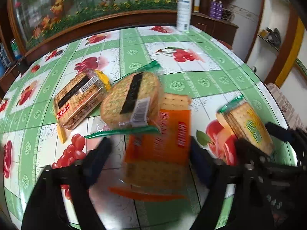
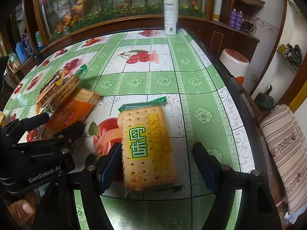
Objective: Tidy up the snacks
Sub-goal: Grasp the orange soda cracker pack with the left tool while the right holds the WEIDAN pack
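Note:
On the fruit-print tablecloth (image 1: 191, 80) an orange cracker pack (image 1: 165, 138) lies between the fingers of my left gripper (image 1: 149, 155), which is open, with a gap showing at the left pad. The view is blurred. A round-cracker pack with green ends (image 1: 132, 99) leans on the orange pack's far end, beside a yellow-ended pack (image 1: 80, 99). In the right wrist view, my right gripper (image 2: 157, 163) straddles a green-and-yellow cracker pack (image 2: 147, 145). Its left pad is at the pack's edge and its right pad stands clear, so it is open. The left gripper (image 2: 59, 124) shows at the left.
A white spray bottle (image 2: 170, 13) stands at the table's far edge, against a wooden cabinet with a flower picture. Beyond the table's right edge are a white stool with a red top (image 2: 234, 63) and a striped cushion (image 2: 284, 149). A thumb (image 2: 25, 207) shows bottom left.

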`<state>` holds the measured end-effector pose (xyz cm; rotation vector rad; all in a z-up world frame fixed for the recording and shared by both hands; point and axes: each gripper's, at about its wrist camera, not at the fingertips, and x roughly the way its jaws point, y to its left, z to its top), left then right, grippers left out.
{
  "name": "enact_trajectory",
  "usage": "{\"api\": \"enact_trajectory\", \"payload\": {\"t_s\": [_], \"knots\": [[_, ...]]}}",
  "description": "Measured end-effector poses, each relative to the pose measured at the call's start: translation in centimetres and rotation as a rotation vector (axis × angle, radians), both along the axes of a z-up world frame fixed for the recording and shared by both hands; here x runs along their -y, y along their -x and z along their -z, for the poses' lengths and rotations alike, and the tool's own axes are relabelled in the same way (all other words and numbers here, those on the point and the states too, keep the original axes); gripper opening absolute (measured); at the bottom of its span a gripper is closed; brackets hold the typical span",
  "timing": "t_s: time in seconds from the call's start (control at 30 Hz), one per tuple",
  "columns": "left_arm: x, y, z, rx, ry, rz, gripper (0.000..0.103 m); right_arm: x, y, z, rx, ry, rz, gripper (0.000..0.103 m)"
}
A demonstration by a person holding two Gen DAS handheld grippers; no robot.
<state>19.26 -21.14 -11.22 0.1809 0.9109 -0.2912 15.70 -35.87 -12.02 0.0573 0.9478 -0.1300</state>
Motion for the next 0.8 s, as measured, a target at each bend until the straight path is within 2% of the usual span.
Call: {"api": "enact_trajectory", "payload": {"t_s": [0.03,0.07,0.2,0.43,0.67,0.8], "knots": [[-0.1,0.2,-0.1,-0.004,-0.002,0.010,0.058,0.0,-0.1,0.0,-0.001,0.002,0.000,0.076],[-0.2,0.3,-0.2,-0.006,-0.003,0.019,0.056,-0.1,-0.1,0.0,0.000,0.008,-0.002,0.075],[-1.5,1.8,-0.2,-0.003,0.016,0.045,0.055,-0.3,0.1,-0.3,0.019,0.007,-0.006,0.049],[-5.7,6.0,-1.2,0.002,0.104,0.030,0.053,-0.3,0.8,-0.4,0.037,-0.046,-0.014,0.049],[-11.2,10.0,-3.1,0.050,0.177,-0.008,0.051,-4.2,2.2,-1.0,0.059,-0.106,-0.123,0.049],[-14.7,11.9,-3.9,0.090,0.206,-0.045,0.051,-5.5,3.3,-1.7,0.089,-0.189,-0.161,0.049]]}}
